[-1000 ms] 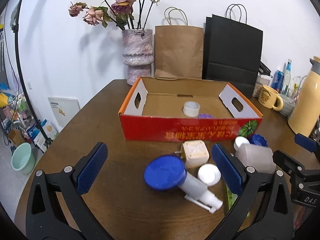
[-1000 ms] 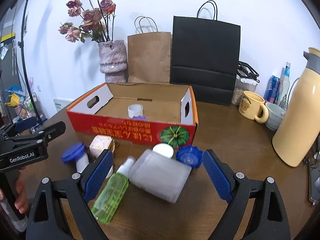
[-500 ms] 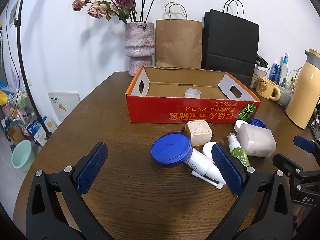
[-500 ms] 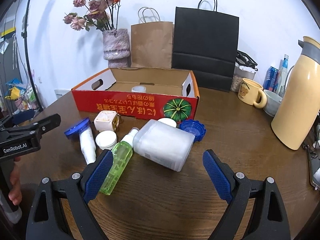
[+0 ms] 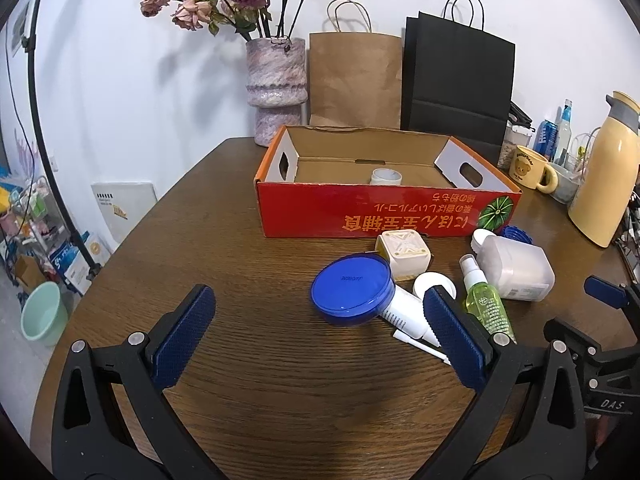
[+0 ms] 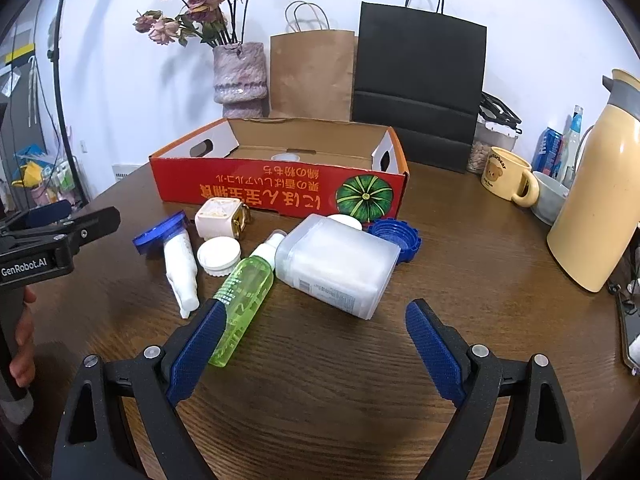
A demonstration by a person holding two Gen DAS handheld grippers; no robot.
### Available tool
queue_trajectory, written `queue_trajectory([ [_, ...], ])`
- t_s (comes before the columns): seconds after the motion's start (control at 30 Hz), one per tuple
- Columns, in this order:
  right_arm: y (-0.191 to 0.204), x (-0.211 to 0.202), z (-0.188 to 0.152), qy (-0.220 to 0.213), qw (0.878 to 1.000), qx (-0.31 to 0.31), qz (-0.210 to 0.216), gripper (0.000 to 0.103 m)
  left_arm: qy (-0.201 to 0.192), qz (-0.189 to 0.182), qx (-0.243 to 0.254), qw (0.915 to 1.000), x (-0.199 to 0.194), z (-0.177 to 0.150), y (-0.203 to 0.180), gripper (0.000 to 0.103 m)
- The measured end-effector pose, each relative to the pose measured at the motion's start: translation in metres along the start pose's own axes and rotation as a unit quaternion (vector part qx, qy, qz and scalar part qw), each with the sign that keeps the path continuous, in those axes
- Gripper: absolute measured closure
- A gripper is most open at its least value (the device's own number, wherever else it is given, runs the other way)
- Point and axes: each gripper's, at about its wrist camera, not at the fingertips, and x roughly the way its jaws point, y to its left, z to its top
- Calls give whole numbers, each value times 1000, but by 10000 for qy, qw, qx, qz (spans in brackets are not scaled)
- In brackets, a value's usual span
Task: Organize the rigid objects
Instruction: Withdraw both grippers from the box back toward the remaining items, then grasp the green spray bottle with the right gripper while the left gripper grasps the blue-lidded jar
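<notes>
The left gripper (image 5: 318, 330) is hovering low over a brown wooden table (image 5: 240, 380) w/ its blue-padded jaws standing wide apart, nothing between them. Just ahead of its right pad, a white tube w/ a big blue cap (image 5: 352, 288) is lying on its side. Touching the cap at the back is a cream cube-shaped item (image 5: 404, 254), and beside the tube a small white round lid (image 5: 434, 284) is sitting flat.

The right gripper (image 6: 316, 334) is also hovering over the table, jaws wide apart & gripping nothing. A green spray bottle (image 6: 244, 296) is lying on its side w/ its base just beside the left pad. Next to it, further in front of the jaws, a frosted white plastic container (image 6: 336, 264) is lying tipped over, w/ a blue ridged cap (image 6: 398, 236) just behind it.

Beyond the pile, an open red cardboard box (image 6: 280, 192) is sitting on the table, w/ a small white jar (image 5: 385, 176) inside near its back wall. Behind the box, against the white wall, are standing a vase of dried roses (image 5: 276, 84), a brown paper bag (image 5: 354, 80) & a black paper bag (image 5: 458, 76). Far right: a yellow bear mug (image 6: 508, 180) & a cream thermos jug (image 6: 600, 200). A person's hand (image 6: 22, 332) is showing at the left edge of the right wrist view, holding the left gripper's handle.
</notes>
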Motion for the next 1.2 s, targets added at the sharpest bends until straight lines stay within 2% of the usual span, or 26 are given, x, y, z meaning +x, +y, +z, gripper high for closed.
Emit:
queue_trajectory([
  [0.27,4,0,-2,61,10000,-61,-36,8,-22,50,-38,10000,-1,0,14,0],
  [0.63,20,10,-5,326,9992,-161,169,8,36,75,-126,9999,-2,-3,32,0],
  [0.9,27,34,10,612,9978,131,236,8,86,102,-259,9996,0,-3,38,0],
  [1.03,34,51,13,869,9961,43,135,8,117,112,-275,9995,1,-3,38,0],
  [1.07,36,54,13,932,9956,21,102,11,124,108,-283,9995,1,-3,38,0],
  [1.1,36,56,13,968,9952,17,106,21,125,106,-291,9994,1,-3,38,0],
  [1.17,36,61,12,1075,9941,34,102,34,126,108,-294,9994,1,-3,38,0],
  [1.2,35,63,12,1111,9938,26,68,37,128,109,-293,9994,1,-3,38,0],
])
